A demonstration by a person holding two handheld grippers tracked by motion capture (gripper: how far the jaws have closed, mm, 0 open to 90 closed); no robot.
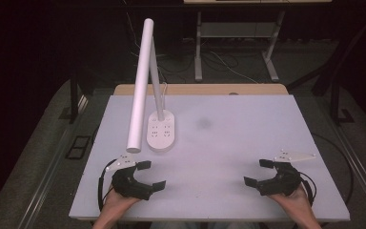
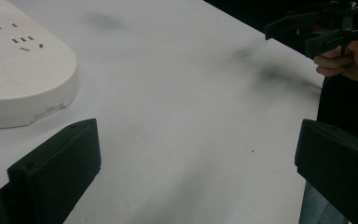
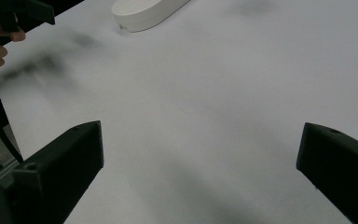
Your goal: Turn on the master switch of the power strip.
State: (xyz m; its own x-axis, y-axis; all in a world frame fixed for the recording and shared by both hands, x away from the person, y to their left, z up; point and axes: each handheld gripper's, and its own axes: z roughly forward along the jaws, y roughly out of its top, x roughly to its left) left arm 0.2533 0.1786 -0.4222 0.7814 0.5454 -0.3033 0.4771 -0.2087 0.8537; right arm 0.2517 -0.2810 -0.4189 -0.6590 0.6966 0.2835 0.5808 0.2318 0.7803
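Both pairs of jaws stand wide apart with nothing between them. From the high view, the left gripper sits low over the near left part of the white table, held in the person's left hand, its jaws pointing toward the middle of the table. The right gripper mirrors it on the near right side, held in the right hand, jaws pointing inward toward the other gripper; the two are well apart, with bare tabletop between them.

A white desk lamp stands on the left half of the table, beyond the left gripper. Its oval base rests flat on the surface, and its long tube-shaped head slants from high at the back down toward the front, ending just beside the grey plate on top of the left gripper as seen from above. In the left gripper view the lamp base lies near the left jaw, apart from it and untouched. In the right gripper view the same base lies far off at the top edge, and a faint dark smudge marks the middle of the table
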